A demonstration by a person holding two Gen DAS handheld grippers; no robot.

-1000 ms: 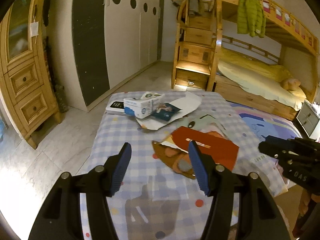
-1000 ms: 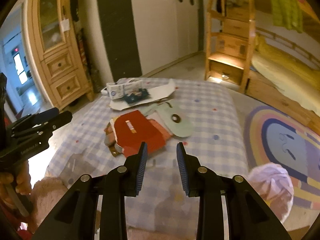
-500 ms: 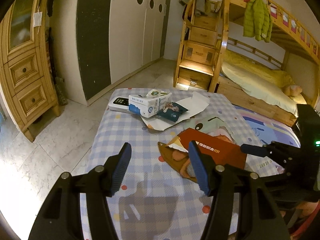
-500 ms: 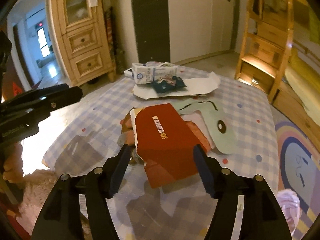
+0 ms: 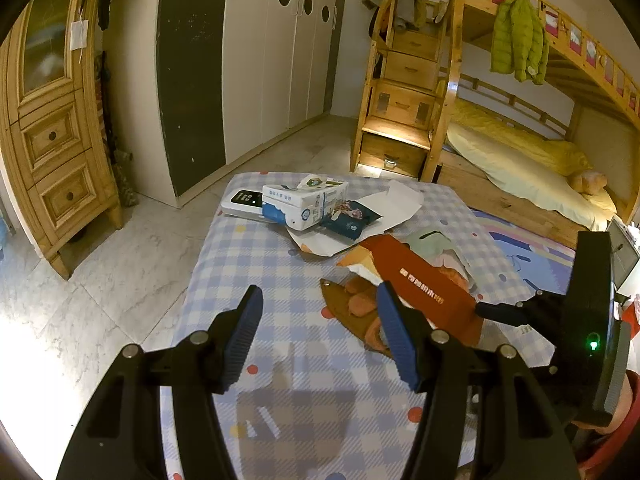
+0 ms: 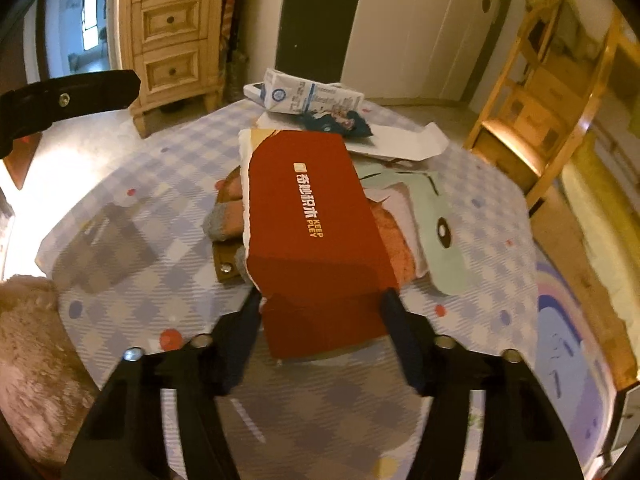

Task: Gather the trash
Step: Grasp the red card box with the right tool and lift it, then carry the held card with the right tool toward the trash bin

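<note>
Pickup of the first piece is the step in hand: the right tongs (image 6: pixel 320 320) straddle the near end of the red cardboard sleeve (image 6: pixel 312 216), their jaws closing with the card between them, though the pads do not look pressed onto it yet. That sleeve lies on top of a heap of torn packaging in the middle of the checked surface (image 6: pixel 120 184), over a pale green card cut-out (image 6: pixel 436 220) at its 3 o'clock. The next move, as I judge it, calls for finishing the squeeze on the card's edges and lifting without dragging the loose sheets beneath. The left tongs (image 5: pixel 320 332) hang about half open over bare cloth with nothing between them, the sleeve (image 5: pixel 420 284) at their 1 o'clock. At 12 o'clock on the far edge sit a white and blue carton (image 5: pixel 304 204), a dark snack wrapper (image 5: pixel 350 222) and a white paper sheet (image 5: pixel 396 204). Gold print on the sleeve reads "KEEP PLEY" beside Chinese characters; the carton's printing is too small to read
</note>
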